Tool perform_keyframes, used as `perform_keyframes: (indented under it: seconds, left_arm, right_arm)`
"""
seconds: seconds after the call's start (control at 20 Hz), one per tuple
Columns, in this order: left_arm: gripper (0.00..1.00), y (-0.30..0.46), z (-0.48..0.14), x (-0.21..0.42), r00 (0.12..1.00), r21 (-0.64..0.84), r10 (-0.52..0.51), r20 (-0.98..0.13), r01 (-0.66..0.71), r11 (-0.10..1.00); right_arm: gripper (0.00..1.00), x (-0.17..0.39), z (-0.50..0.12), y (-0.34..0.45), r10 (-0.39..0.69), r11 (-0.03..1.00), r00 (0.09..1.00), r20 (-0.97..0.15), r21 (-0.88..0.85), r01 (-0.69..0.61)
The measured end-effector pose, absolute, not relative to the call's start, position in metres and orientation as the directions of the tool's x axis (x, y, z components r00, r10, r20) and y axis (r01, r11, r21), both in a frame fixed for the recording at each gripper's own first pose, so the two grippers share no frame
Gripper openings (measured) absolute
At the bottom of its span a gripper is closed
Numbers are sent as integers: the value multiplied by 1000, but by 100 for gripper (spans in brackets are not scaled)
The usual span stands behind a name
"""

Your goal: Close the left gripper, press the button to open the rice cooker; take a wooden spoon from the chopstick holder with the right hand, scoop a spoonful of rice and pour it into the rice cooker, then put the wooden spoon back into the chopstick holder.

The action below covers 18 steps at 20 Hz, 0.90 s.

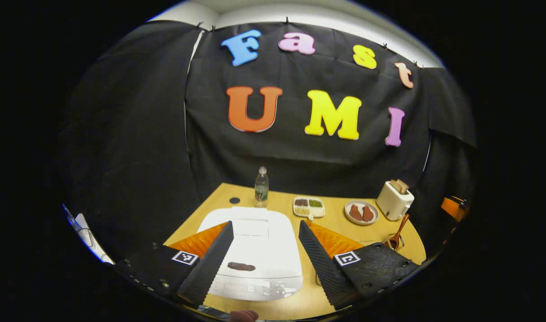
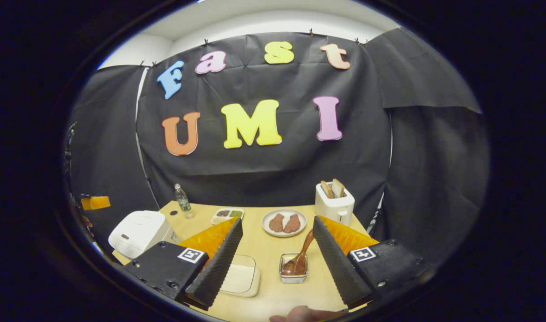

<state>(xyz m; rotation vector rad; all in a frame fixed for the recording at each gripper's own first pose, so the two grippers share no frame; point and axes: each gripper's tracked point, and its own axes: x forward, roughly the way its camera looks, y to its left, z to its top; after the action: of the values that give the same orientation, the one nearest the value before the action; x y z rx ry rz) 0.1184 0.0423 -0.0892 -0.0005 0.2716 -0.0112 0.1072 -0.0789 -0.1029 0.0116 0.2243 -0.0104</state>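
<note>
A white rice cooker [image 1: 255,241] sits on the wooden table with its lid down and a dark button [image 1: 241,267] on its front. My left gripper [image 1: 266,223] hovers over it, open, one finger on each side of the lid. In the right gripper view the rice cooker [image 2: 141,232] stands at the far left. A wooden spoon [image 2: 302,255] leans in a small clear chopstick holder [image 2: 293,270], just ahead of my right gripper [image 2: 277,220], which is open and holds nothing. A shallow container of rice [image 2: 239,276] lies beside the holder, partly behind the left finger.
Along the back of the table [image 2: 273,290] stand a water bottle [image 2: 182,199], a divided dish [image 2: 227,215], a plate with two brown pieces [image 2: 284,222] and a white toaster with bread [image 2: 334,201]. Part of a hand [image 2: 299,315] shows at the bottom edge.
</note>
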Motion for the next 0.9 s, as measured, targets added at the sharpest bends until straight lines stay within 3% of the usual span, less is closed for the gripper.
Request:
perform_keyframes:
  seconds: [0.25,0.3,0.4,0.45,0.5,0.9]
  left_arm:
    - [95,4,-11,85,996,22,-81,-49,82,996]
    - [94,-2,1,74,995,12,-99,-19,99,995]
    - [94,-14,3,50,989,-10,-148,-10,148,989]
    - [94,-13,1,39,987,-7,-160,-13,160,987]
    - [95,-12,-2,28,985,-3,-170,-18,169,986]
    - [94,-16,-5,-65,976,27,-217,5,217,976]
  right_arm:
    - [100,74,-52,-63,-35,999,993,-109,18,38]
    - [96,61,-47,-62,-66,998,992,-108,6,67]
    - [100,35,-35,-49,-88,996,993,-81,9,89]
    - [96,20,-29,-45,-98,995,993,-72,4,99]
    - [100,4,-25,-38,-100,995,993,-59,-3,100]
    - [100,-98,-29,22,-79,997,997,-15,-24,78]
